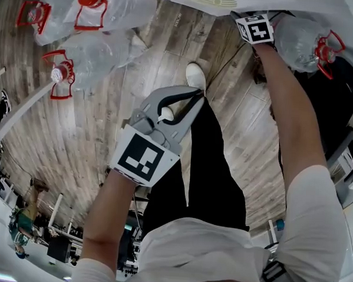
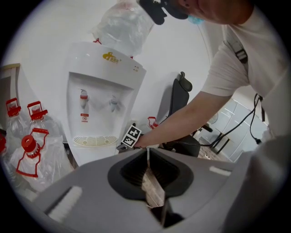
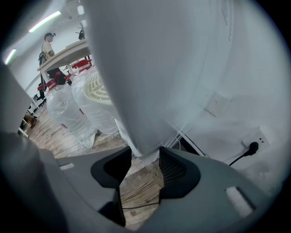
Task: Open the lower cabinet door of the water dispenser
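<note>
The white water dispenser (image 2: 102, 104) stands against the wall with a big bottle on top; its lower part is hidden behind my left gripper's body. In the right gripper view, the bottom corner of a white dispenser panel (image 3: 150, 91) sits between the open jaws of my right gripper (image 3: 145, 157); I cannot tell whether the pads touch it. The head view shows only that gripper's marker cube (image 1: 255, 28), low by the dispenser. My left gripper (image 1: 196, 96) hangs shut and empty over the floor, away from the dispenser.
Several clear water bottles with red caps (image 1: 80, 56) lie and stand on the wooden floor left of the dispenser. One more bottle (image 1: 311, 41) and a black chair (image 2: 182, 118) are to its right. A wall socket with a black cable (image 3: 252, 148) is behind.
</note>
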